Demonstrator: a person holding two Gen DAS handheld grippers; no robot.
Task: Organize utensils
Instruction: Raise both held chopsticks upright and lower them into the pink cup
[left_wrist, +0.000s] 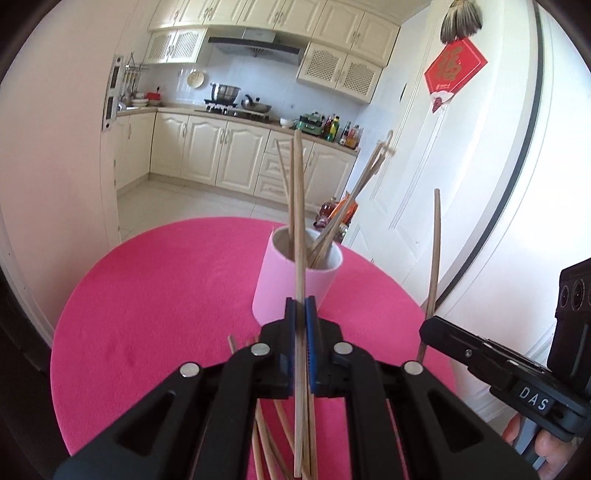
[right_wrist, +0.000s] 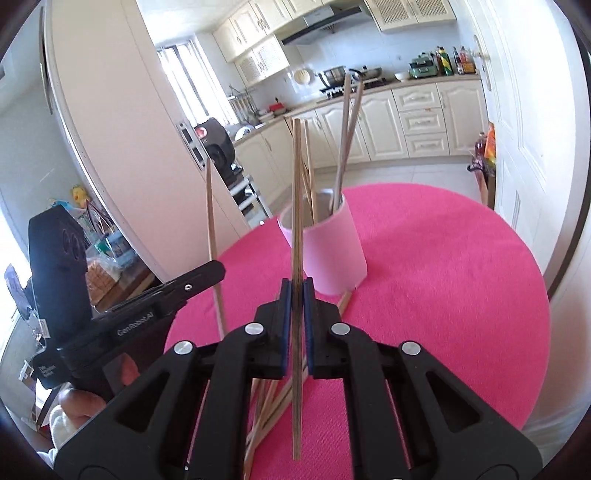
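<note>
Chopsticks: each gripper carries one upright, short of the pink cup (left_wrist: 295, 275).
Left gripper (left_wrist: 300, 314): pads pinching a chopstick (left_wrist: 298, 206) mid-shaft.
Right gripper (right_wrist: 296, 295): clamped likewise on its own chopstick (right_wrist: 296, 206).
Cup: already holds several sticks, leaning outward.
Loose pile (right_wrist: 271, 406): more sticks flat on the pink table (right_wrist: 443, 277) beneath the grippers.
Risk: the long sticks could pivot in the pads, or clip the leaning ones and tip the cup.
</note>
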